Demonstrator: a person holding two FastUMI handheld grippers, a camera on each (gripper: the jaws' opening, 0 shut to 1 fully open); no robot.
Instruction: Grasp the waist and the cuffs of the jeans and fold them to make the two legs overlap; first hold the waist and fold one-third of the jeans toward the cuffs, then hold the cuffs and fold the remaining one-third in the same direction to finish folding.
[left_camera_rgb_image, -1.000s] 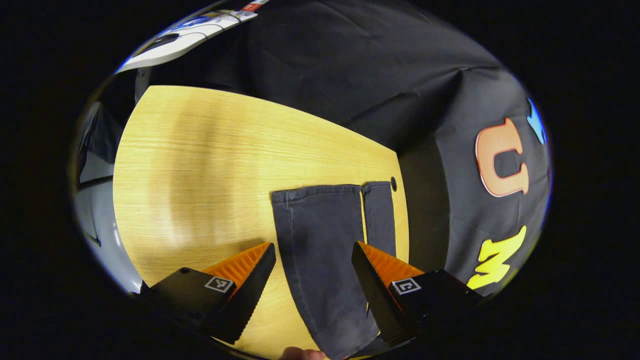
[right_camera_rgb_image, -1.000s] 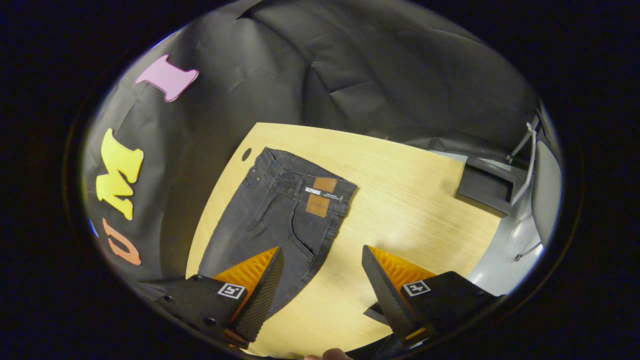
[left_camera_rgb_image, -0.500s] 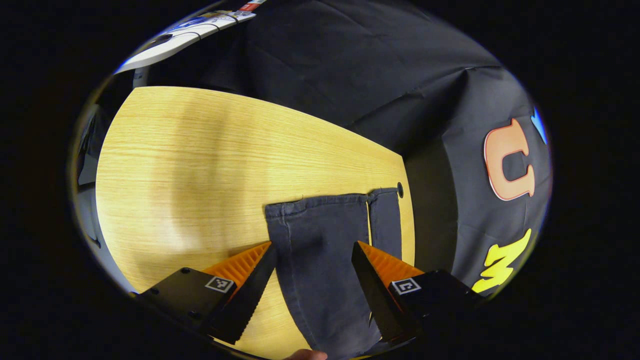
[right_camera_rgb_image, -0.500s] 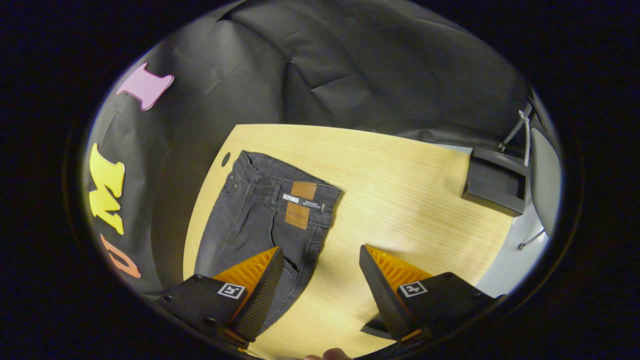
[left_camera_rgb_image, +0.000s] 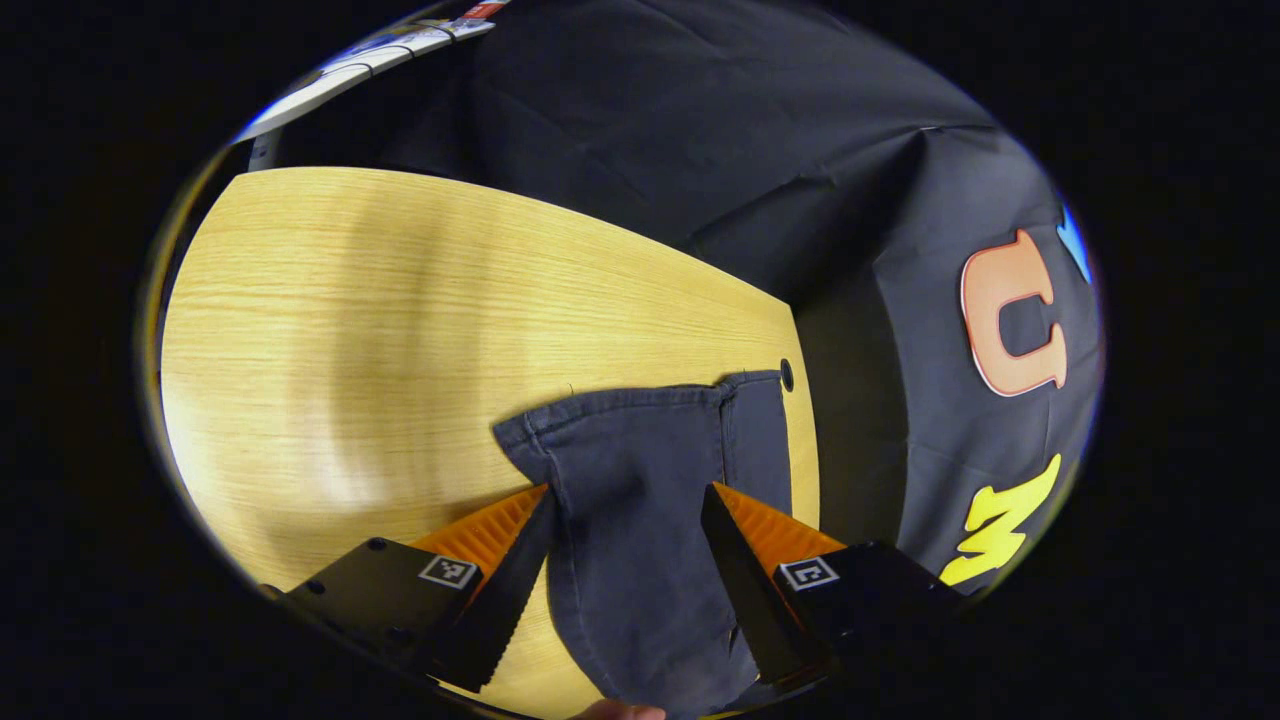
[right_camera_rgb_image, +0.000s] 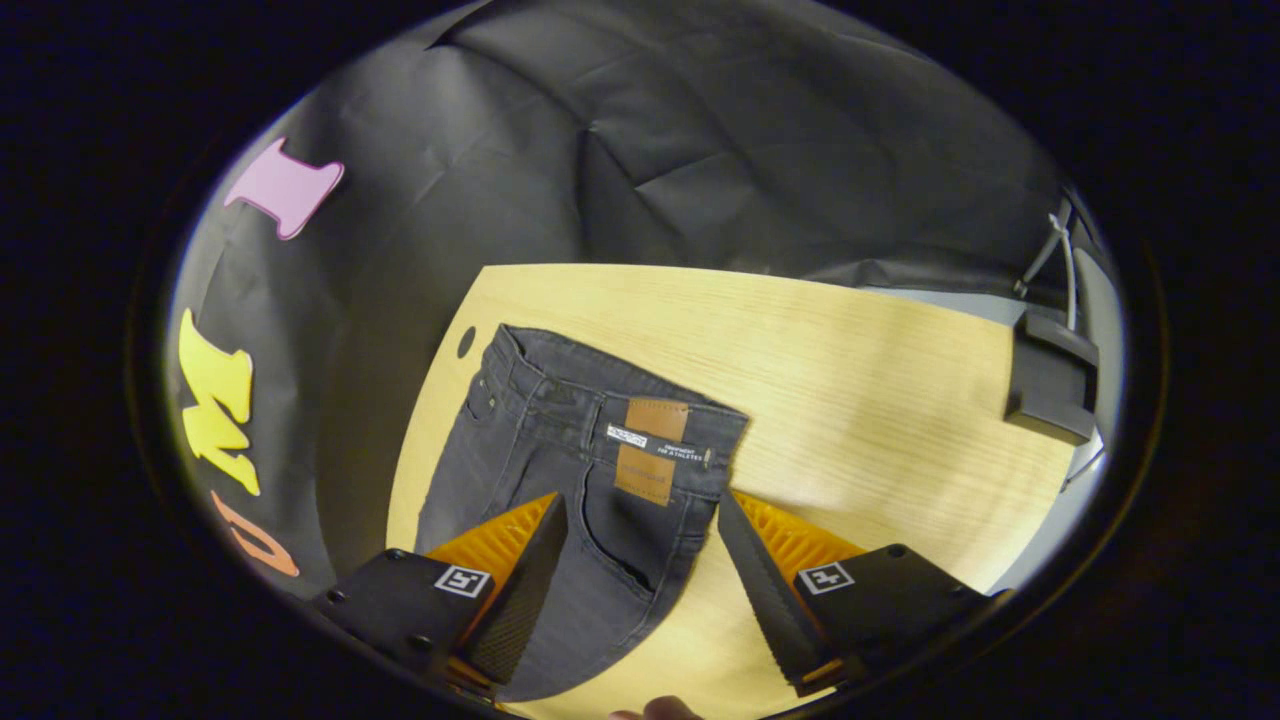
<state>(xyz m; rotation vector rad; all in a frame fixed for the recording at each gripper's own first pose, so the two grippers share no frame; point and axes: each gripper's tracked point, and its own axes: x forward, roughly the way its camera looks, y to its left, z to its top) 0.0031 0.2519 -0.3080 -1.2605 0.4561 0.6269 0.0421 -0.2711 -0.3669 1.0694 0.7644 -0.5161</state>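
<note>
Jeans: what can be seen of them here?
The jeans are dark grey denim, lying on the light wooden table near its edge. The waist end, with a brown patch and a pocket, lies between the open right gripper fingers. The cuffs lie side by side, with one corner lifted; that leg runs between the open left gripper fingers.

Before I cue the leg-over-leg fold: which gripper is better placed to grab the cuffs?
Left. The left gripper is open astride the near cuff of the jeans; the right gripper faces the waist.

Pale wood table (left_camera_rgb_image: 400, 300) (round hole at edge), black cloth wall (right_camera_rgb_image: 700, 150).
</note>
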